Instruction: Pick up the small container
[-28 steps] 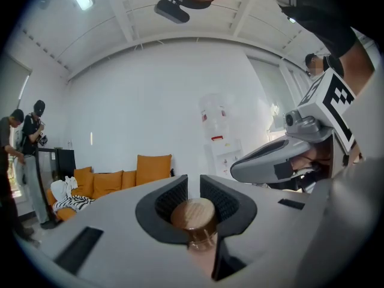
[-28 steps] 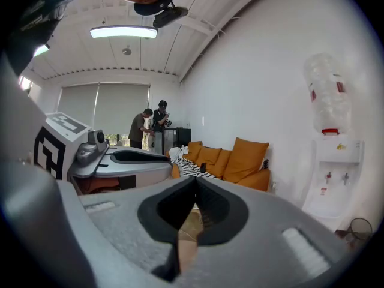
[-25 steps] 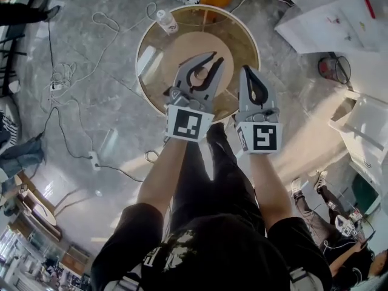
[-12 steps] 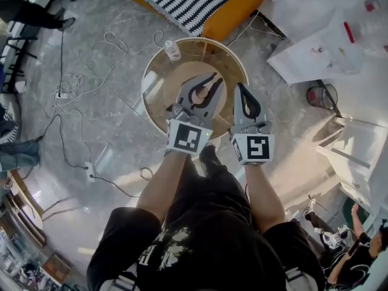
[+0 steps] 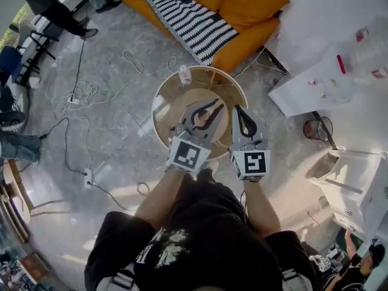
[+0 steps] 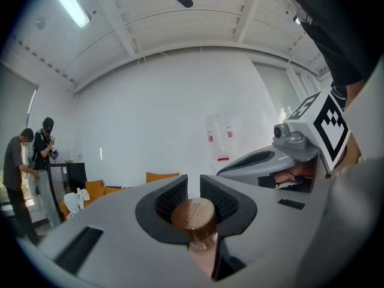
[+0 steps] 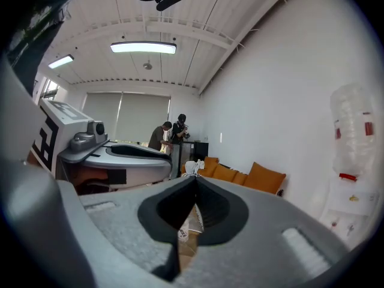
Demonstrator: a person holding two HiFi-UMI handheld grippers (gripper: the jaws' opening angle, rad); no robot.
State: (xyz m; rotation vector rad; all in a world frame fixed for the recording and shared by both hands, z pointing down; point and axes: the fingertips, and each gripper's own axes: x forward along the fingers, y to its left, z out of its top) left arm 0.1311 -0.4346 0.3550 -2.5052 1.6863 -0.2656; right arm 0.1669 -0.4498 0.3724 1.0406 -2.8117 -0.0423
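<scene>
The small container (image 6: 193,216), clear-bodied with a round brown lid, sits between the pads of my left gripper (image 6: 193,204), which is shut on it. From the head view that container (image 5: 200,110) shows as a brown spot inside the left gripper (image 5: 210,108), held in the air high above the round table (image 5: 159,111). My right gripper (image 5: 239,115) hangs beside it on the right, jaws together and empty. In its own view the right gripper (image 7: 193,204) has its pads touching, with only the room beyond.
A white bottle (image 5: 184,74) stands at the table's far rim. Beyond it is an orange sofa (image 5: 245,5) with a striped blanket (image 5: 191,20). Cables (image 5: 91,90) trail over the floor at left. White furniture (image 5: 327,80) stands at right. People stand at the far left.
Both grippers have risen together, the left still closed on the container. The table below looks smaller and the sofa has come into view.
</scene>
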